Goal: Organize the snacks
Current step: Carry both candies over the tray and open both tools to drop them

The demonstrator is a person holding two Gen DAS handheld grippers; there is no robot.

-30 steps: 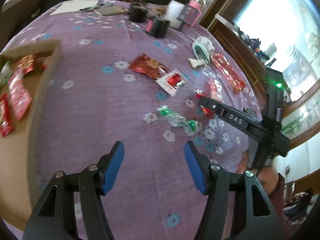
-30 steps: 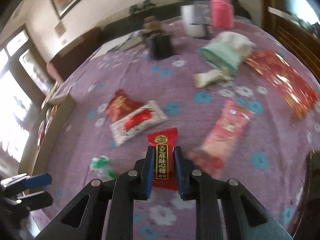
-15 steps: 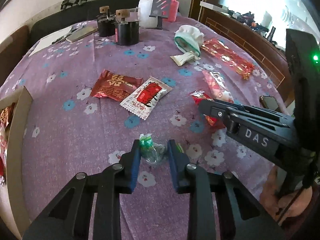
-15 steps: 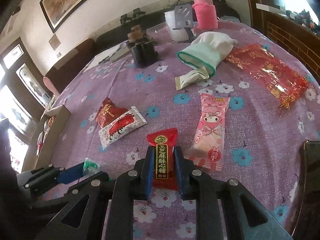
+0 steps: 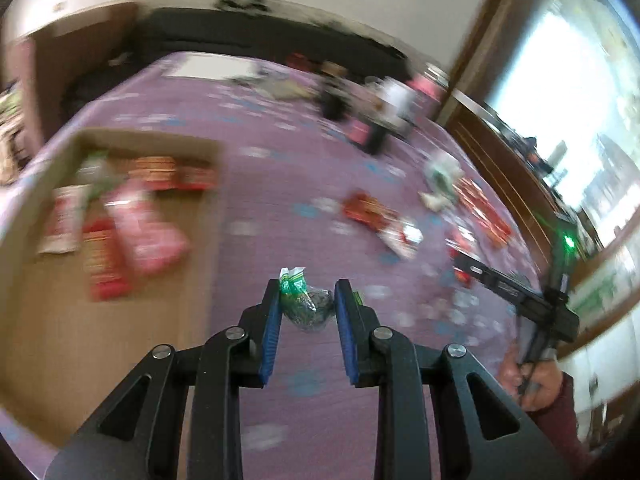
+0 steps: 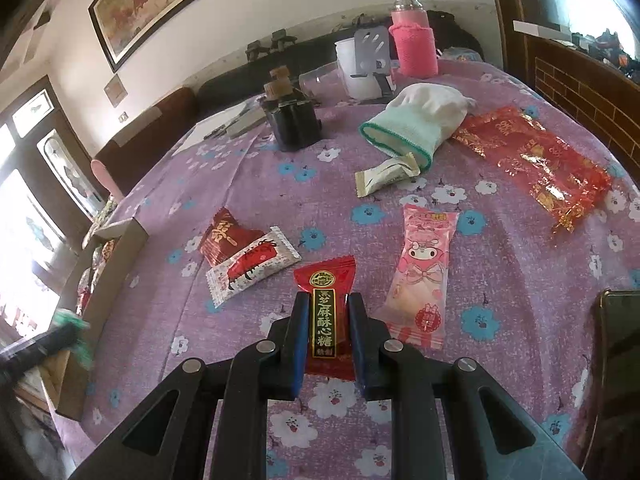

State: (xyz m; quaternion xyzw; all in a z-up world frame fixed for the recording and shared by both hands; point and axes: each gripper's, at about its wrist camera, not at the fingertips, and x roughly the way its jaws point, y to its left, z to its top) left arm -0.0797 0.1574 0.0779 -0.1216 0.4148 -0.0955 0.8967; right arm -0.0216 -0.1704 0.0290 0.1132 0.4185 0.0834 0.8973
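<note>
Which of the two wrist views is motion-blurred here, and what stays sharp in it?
Left wrist view: heavily smeared, the cardboard box and its snacks streaked; only the left gripper and its green candy stay crisp. Right wrist view: sharp, the red candy label legible, windows blown out.

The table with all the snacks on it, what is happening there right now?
A person is sorting snacks with a handheld gripper in each hand. The left gripper is shut on a green candy and is above the purple tablecloth, next to the cardboard box that already holds several packets. The right gripper is shut on a red candy. A pink packet, a white packet and a dark red packet are not yet collected.
</note>
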